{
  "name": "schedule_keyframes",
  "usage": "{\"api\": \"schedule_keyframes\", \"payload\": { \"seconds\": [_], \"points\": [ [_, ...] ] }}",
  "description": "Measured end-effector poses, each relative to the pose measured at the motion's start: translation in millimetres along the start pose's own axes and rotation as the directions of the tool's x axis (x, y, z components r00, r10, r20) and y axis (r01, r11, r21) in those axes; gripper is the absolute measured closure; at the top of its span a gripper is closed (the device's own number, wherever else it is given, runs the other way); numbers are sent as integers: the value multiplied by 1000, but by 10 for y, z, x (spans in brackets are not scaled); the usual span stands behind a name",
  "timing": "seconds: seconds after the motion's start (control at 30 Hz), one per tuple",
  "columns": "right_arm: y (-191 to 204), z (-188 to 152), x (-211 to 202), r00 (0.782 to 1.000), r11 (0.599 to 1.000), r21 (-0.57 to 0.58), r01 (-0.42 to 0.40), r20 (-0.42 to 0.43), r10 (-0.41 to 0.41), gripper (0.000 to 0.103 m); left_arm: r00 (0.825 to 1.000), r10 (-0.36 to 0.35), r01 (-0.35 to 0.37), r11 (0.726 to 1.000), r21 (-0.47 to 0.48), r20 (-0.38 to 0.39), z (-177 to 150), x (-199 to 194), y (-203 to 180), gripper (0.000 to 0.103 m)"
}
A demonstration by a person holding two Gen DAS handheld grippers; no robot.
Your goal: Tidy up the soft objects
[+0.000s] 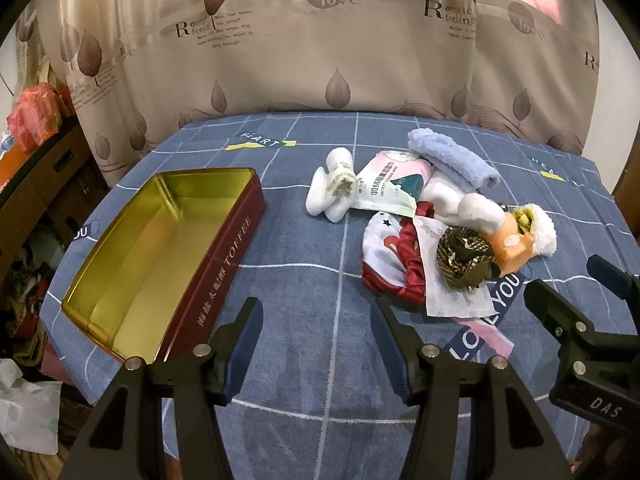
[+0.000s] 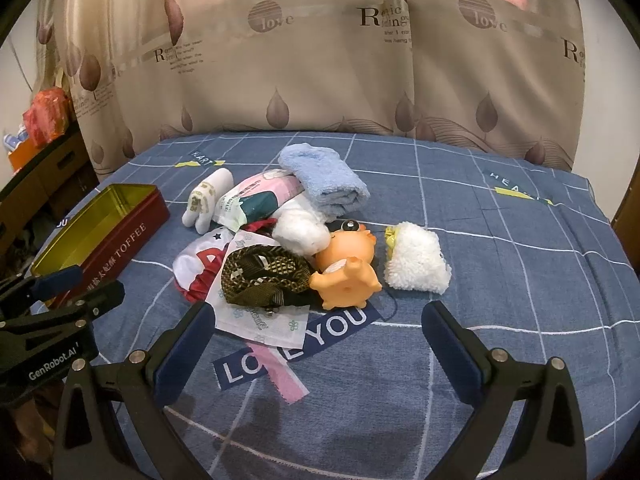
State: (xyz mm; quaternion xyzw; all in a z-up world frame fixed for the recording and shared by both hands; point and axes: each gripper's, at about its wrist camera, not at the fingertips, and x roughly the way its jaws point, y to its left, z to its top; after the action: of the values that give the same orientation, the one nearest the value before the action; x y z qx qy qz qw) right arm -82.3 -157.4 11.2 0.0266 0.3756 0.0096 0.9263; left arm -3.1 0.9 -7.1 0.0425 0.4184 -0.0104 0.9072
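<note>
A pile of soft things lies on the blue checked bedsheet (image 2: 500, 280): a rolled blue towel (image 2: 324, 180), white socks (image 2: 206, 200), a pink and green packet (image 2: 256, 200), a red and white pouch (image 2: 200, 264), a brown mesh bag (image 2: 264, 276), an orange rubber pig (image 2: 348, 264) and a white fluffy cloth (image 2: 416, 264). An open red toffee tin (image 1: 160, 252) with a gold inside stands to the left, empty. My left gripper (image 1: 316, 316) is open, over bare sheet between tin and pile. My right gripper (image 2: 316, 320) is open, just in front of the pile.
A beige printed curtain (image 2: 320, 72) hangs behind the bed. A wooden cabinet (image 1: 44, 168) with red packages stands at the far left. Clutter and a tissue pack (image 1: 24, 408) lie on the floor by the bed's left edge.
</note>
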Motion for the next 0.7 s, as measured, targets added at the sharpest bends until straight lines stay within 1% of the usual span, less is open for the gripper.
{"api": "schedule_keyframes", "payload": {
  "seconds": [0.7],
  "points": [
    [-55, 8, -9, 1000, 1000, 20, 7, 13, -8, 1, 1000, -3, 3, 1000, -3, 3, -35, 16, -23, 46]
  ]
}}
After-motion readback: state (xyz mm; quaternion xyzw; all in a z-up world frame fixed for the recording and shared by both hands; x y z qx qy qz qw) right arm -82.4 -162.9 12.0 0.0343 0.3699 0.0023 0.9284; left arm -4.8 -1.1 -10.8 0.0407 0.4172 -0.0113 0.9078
